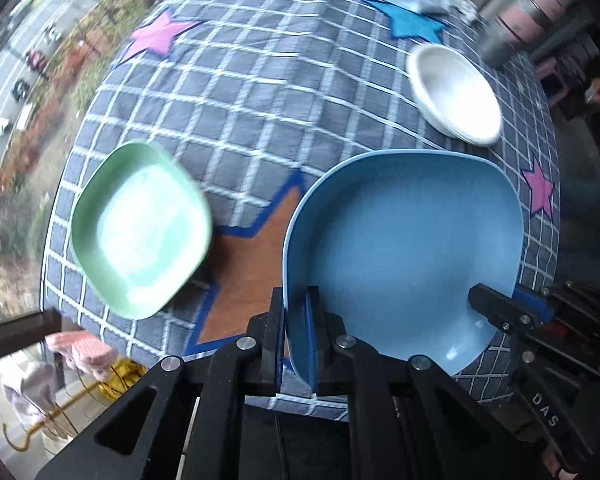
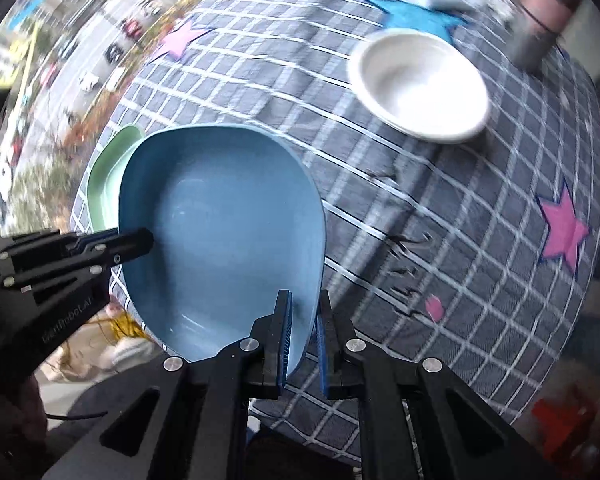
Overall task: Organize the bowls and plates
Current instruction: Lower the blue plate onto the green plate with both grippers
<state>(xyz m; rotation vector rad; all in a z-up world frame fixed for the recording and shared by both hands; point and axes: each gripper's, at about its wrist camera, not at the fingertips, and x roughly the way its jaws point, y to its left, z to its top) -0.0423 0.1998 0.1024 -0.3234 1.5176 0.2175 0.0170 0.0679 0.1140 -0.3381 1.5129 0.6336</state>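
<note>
Gripping opposite rims of the blue plate [image 1: 404, 248], the left gripper [image 1: 296, 340] and right gripper [image 2: 302, 340] both clamp it just above the checked tablecloth [image 1: 260, 92]. Uneven pulling could twist it loose. It is smooth, rounded-square, shallow; the green plate [image 1: 140, 228] sits nearby, the white bowl [image 2: 418, 84] farther off.

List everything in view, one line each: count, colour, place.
blue plate: one, blue, near table edge, rim clamped by both grippers
green plate: one, pale green, left of the blue plate
white bowl: one, white, far right of table
tablecloth: one, grey checked with stars, covering the table
metal container: one, grey and pink, far right edge
left gripper: one, black, on the plate's left rim
right gripper: one, black, on the plate's right rim
</note>
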